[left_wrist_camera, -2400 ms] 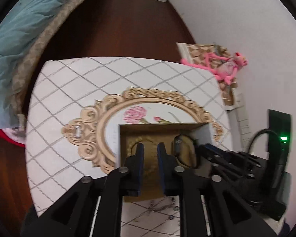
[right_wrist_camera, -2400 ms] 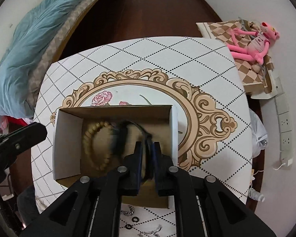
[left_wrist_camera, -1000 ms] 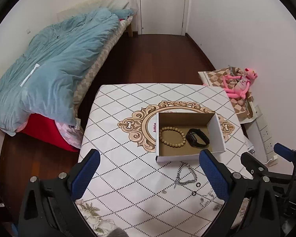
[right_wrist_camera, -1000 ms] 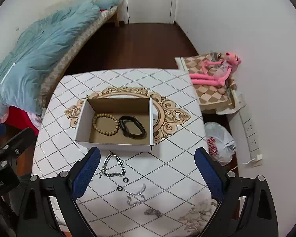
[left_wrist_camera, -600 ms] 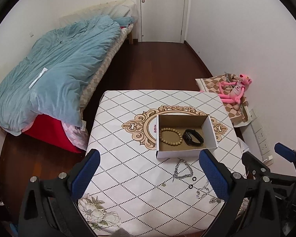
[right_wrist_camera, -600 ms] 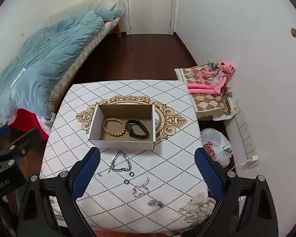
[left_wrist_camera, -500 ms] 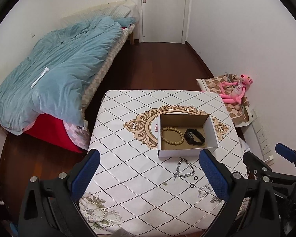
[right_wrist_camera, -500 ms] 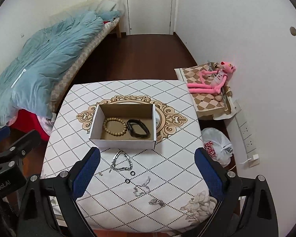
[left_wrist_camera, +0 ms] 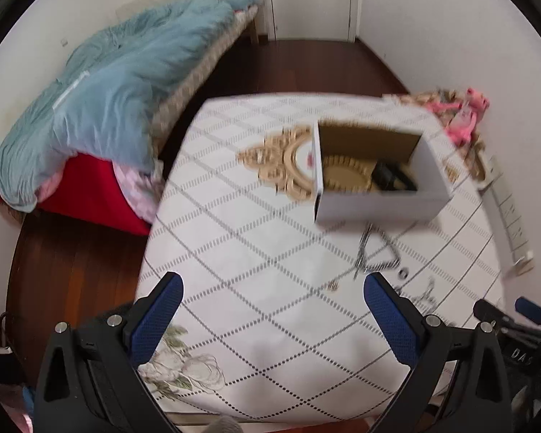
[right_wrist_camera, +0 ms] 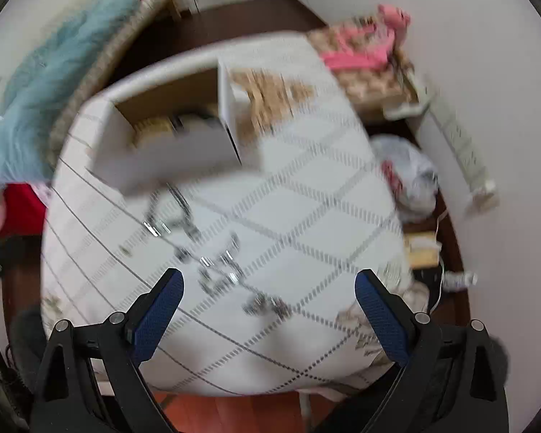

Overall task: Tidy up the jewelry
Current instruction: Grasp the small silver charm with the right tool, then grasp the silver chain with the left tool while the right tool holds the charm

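Observation:
A white cardboard box (left_wrist_camera: 375, 200) (right_wrist_camera: 169, 162) stands on the quilted table cover; inside lie a wooden bead bracelet (left_wrist_camera: 344, 176) and a black band (left_wrist_camera: 393, 178). In front of the box a silver chain (left_wrist_camera: 377, 252) (right_wrist_camera: 173, 213) rests on the cover, with small rings and more silver pieces (right_wrist_camera: 221, 270) nearer me. My left gripper (left_wrist_camera: 274, 319) is open and empty above the table's near left part. Just short of the scattered silver pieces, my right gripper (right_wrist_camera: 267, 314) hangs wide open and empty too. Both views are blurred by motion.
A bed with a blue quilt (left_wrist_camera: 108, 101) lies left of the table. A pink plush toy (right_wrist_camera: 364, 47) on a checkered cushion, a white plastic bag (right_wrist_camera: 411, 176) and a power strip (right_wrist_camera: 461, 151) sit on the floor at the right wall. The other gripper (left_wrist_camera: 515, 328) shows at the lower right.
Both grippers let go inside the box, opened wide and rose high above the table. Now both are dropping back toward it, the right one swinging over the loose silver pieces.

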The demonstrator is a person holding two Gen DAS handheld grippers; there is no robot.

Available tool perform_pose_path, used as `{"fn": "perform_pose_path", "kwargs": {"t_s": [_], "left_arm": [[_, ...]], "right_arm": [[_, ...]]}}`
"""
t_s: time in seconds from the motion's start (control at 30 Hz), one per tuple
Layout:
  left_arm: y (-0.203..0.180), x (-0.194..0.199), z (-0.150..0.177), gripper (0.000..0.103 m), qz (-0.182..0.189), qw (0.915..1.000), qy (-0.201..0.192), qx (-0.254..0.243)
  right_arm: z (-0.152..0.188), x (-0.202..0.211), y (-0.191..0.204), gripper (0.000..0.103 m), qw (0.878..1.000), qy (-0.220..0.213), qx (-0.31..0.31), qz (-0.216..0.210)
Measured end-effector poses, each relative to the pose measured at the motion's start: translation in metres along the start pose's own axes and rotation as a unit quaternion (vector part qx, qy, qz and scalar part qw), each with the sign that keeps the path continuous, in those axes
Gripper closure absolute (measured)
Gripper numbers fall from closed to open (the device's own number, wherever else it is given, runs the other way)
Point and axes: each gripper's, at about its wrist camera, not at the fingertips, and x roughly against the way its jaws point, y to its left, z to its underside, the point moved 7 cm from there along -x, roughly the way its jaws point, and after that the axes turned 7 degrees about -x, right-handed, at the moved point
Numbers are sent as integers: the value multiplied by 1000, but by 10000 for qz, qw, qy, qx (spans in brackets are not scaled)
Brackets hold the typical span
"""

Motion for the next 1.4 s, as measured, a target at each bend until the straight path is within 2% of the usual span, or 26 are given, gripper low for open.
{"fn": "perform_pose_path", "kwargs": {"t_s": [0.07, 0.13, 0.3, 0.37, 0.4, 0.43, 0.57, 0.73, 0.87, 1.0, 1.1, 1.17, 1.23, 1.27, 1.3, 1.37, 1.4], "left_arm": [[-5, -12, 11, 1, 13, 9999, 159, -27], [-8, -22, 21, 1, -2, 9996, 277, -66], [-10, -36, 42, 1, -57, 9987, 495, -132], [-8, -38, 46, 1, -97, 9984, 535, -164], [-7, -40, 49, 1, -116, 9982, 566, -183], [-6, -41, 50, 1, -123, 9980, 587, -195], [-5, -47, 54, 1, -138, 9975, 661, -227], [-12, -52, 42, 1, 2, 9979, 621, -185], [-30, -59, 22, 1, 479, 9973, 558, -39], [-59, -78, 2, 1, 1054, 9922, 661, -89], [-82, -101, -8, 2, 1243, 9880, 868, -279], [-94, -112, -12, 7, 1286, 9863, 955, -385], [-102, -122, -12, 27, 1222, 9855, 1036, -560], [-107, -126, -11, 31, 1190, 9846, 1086, -679], [-111, -125, -13, 36, 1230, 9848, 965, -750], [-116, -119, -16, 58, 1320, 9843, 773, -885], [-118, -116, -17, 82, 1329, 9841, 715, -932]], "right_arm": [[17, -24, -10, 12, 9997, 198, -117, 16], [28, -40, -16, 28, 9994, 280, -201, -28], [40, -52, -5, 49, 9997, 24, -9, -243], [43, -57, 1, 63, 9996, 21, 136, -253], [45, -60, 4, 73, 9996, -15, 212, -182], [45, -58, 7, 91, 9993, -156, 317, -105], [43, -51, 7, 92, 9990, -317, 141, -297], [19, -17, -3, 92, 9944, -649, -347, -763], [-5, -2, -9, 92, 9923, -843, -403, -818], [-24, -14, -18, 92, 9927, -844, -492, -709], [-29, -25, -25, 92, 9926, -775, -635, -680], [-32, -32, -28, 92, 9925, -745, -713, -658], [-31, -37, -31, 92, 9922, -711, -786, -661], [-31, -39, -33, 92, 9921, -699, -812, -651], [-31, -41, -34, 92, 9921, -692, -825, -646], [-30, -44, -36, 92, 9921, -675, -854, -625], [-30, -45, -37, 92, 9920, -664, -870, -628]]}}
